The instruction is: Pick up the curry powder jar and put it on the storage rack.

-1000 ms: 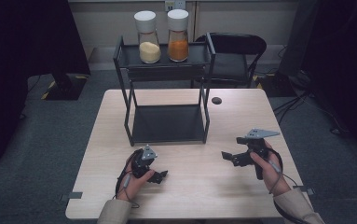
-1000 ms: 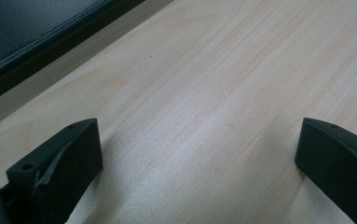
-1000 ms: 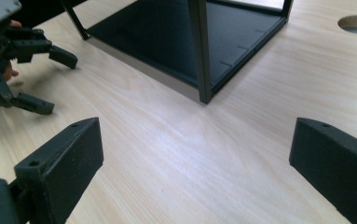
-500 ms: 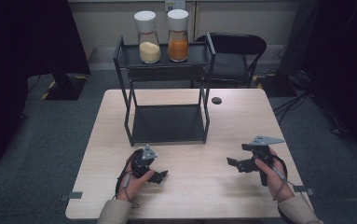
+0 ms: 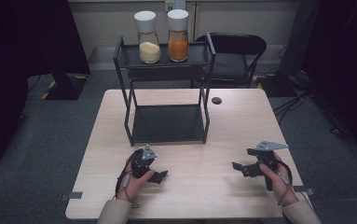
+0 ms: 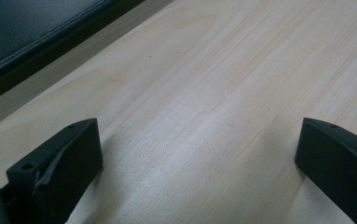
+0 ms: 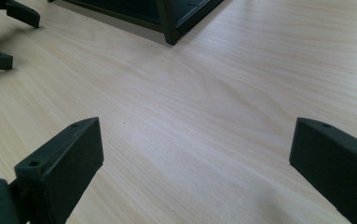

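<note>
- While both grippers sit low near the person's edge of the table point(image 5: 241, 121), the black two-tier rack point(image 5: 167, 123) stands ahead of them at the middle, its upper shelf bearing the only loose things in sight.
- Up there stand two white-capped jars side by side, upright: the pale-filled jar point(image 5: 148, 39) on the left, the orange-filled jar point(image 5: 178, 37) on the right, just beside each other.
- From the tongs they lie forward and well above; the left gripper point(image 5: 160, 176) sits just in front of the rack's near left leg and seems the nearer of the two, while the right gripper point(image 5: 237, 167) is off to the right, well apart from the rack.
- Either gripper has its jaws spread wide with only bare wood between them, as both gripper views show.
- In the way, by my judgement: the shelf's raised rim and corner posts, so a reach would have to come over the top rail.
- A small dark disc point(image 5: 216, 100) lies on the table right of the rack, clear of any path.
</note>
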Motion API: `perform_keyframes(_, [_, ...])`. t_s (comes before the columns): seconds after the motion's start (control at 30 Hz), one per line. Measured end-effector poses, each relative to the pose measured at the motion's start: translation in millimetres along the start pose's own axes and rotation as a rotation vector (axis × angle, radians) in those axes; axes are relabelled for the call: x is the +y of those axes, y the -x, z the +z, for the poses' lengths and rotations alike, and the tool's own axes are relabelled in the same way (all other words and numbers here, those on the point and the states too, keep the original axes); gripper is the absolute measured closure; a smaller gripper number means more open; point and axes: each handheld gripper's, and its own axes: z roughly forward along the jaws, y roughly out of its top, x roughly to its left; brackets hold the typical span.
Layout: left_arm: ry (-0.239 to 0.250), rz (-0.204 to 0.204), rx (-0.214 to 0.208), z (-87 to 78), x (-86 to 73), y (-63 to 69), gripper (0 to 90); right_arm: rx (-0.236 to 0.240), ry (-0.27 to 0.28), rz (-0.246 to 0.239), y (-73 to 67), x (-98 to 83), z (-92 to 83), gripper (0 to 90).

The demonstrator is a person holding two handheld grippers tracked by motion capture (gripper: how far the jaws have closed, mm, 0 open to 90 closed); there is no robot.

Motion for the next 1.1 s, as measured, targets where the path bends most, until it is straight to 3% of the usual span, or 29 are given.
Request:
perform_keyframes(0.6, [0.001,0.000,0.000,0.0,-0.1,0.0,0.0,-0.048,-0.045,0.007,6.2,-17.4,-11.8,1.9])
perform_keyframes(1.1, [0.000,0.000,-0.001,0.0,0.1,-0.2,0.0,-0.091,-0.133,-0.022,6.4,-23.5,-17.2,1.3])
